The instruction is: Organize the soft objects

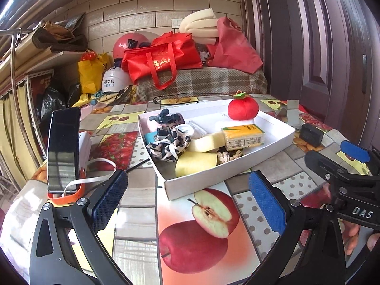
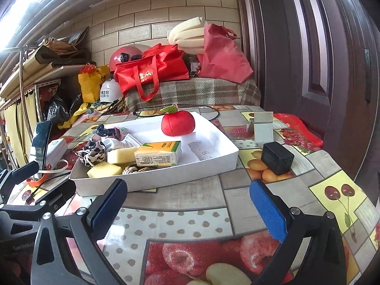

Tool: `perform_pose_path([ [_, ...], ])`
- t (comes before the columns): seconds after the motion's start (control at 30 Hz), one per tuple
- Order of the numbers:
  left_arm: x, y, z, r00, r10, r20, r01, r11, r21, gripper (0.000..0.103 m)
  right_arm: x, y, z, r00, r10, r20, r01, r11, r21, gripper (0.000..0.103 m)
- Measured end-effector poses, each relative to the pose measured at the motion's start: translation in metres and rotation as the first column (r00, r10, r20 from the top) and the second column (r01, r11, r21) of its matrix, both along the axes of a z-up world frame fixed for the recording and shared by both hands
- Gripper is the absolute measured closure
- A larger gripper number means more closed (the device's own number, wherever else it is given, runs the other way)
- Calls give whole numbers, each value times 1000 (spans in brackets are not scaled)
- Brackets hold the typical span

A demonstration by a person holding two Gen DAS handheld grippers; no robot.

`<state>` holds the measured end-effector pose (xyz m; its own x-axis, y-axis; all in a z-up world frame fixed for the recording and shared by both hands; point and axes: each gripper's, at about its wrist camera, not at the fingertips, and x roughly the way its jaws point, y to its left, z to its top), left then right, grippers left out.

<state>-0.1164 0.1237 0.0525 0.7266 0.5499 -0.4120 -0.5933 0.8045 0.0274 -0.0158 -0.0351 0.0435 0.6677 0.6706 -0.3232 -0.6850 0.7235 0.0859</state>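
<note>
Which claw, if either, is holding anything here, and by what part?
Neither. The left claw and right claw are both open above the table, short of the tray, with nothing between their pads.

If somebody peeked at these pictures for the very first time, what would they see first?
Probably the red plush apple, sitting alone at the far end of the white tray on the fruit-print tablecloth. Next, the yellow tissue pack among the sponges and scrunchies crowding the tray's other end. Both open grippers, left and right, hover empty in front.
</note>
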Motion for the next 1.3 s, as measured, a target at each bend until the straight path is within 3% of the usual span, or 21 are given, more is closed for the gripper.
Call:
perform_pose_path([
  [0.13, -3, -8, -2, 998, 46, -32, -46, 999, 7, 0, -16, -11, 0, 1000, 13, 27, -13, 1000, -15, 0],
  [0.33, -28, -28, 3, 998, 43, 49, -44, 999, 18, 0, -21, -20, -2, 1000, 8, -22, -9, 999, -38, 0],
  [0.47, -35, -27, 7, 991, 119, 59, -121, 992, 22, 0, -35, -33, 3, 1000, -1, 22, 1, 1000, -1, 0],
  [0.53, -36, -26, 6, 994, 92, 62, -92, 996, 7, 0, -46, -41, 6, 998, -8, 62, 6, 1000, 30, 0],
  [0.67, -29, -34, 5, 997, 68, 19, -69, 996, 49, 0, -63, -63, 11, 989, -43, 142, 23, 991, 135, 0],
  [0.83, -29, -35, 5, 997, 69, 20, -70, 997, 40, 0, -69, -79, 14, 982, -76, 174, 37, 975, 220, 0],
  [1.3, -29, -33, 5, 998, 59, 29, -59, 998, 29, 0, -70, -79, 14, 981, -79, 175, 40, 976, 213, 0],
])
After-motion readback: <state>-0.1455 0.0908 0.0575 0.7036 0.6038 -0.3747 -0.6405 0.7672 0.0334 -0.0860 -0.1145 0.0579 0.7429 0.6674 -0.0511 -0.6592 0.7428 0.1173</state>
